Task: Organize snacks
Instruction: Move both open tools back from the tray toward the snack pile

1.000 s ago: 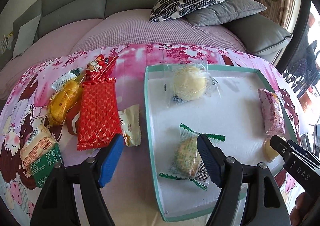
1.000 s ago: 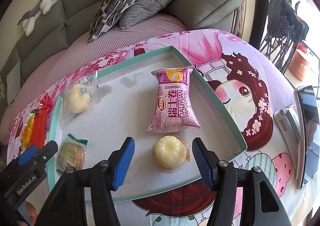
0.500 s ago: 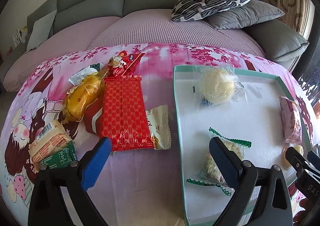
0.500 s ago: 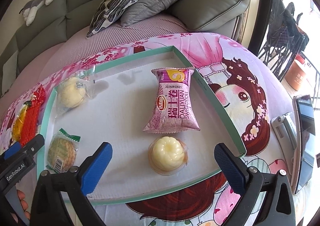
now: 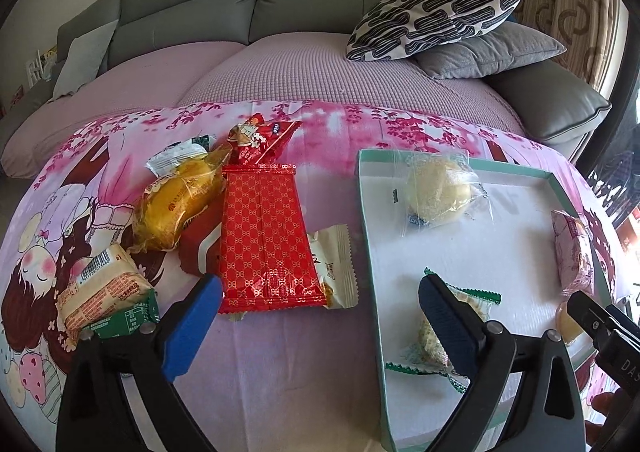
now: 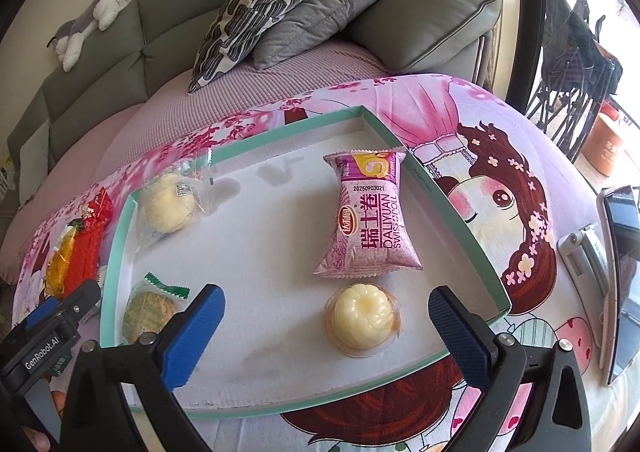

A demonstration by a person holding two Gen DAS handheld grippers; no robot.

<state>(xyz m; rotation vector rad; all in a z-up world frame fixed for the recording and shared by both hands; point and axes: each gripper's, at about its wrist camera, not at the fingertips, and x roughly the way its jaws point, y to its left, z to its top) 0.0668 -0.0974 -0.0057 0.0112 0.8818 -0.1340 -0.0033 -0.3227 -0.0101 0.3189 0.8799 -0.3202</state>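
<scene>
Left wrist view: my left gripper (image 5: 320, 312) has just spread wide, empty, over the cloth beside the red packet (image 5: 266, 240); it looks light, flat and crinkly-slick, so I'd pinch its near sealed edge. Right wrist view: my right gripper (image 6: 326, 326), also just opened, straddles without touching the soft pudding cup (image 6: 362, 318) in the tray (image 6: 452, 208), hidden from the left.
</scene>
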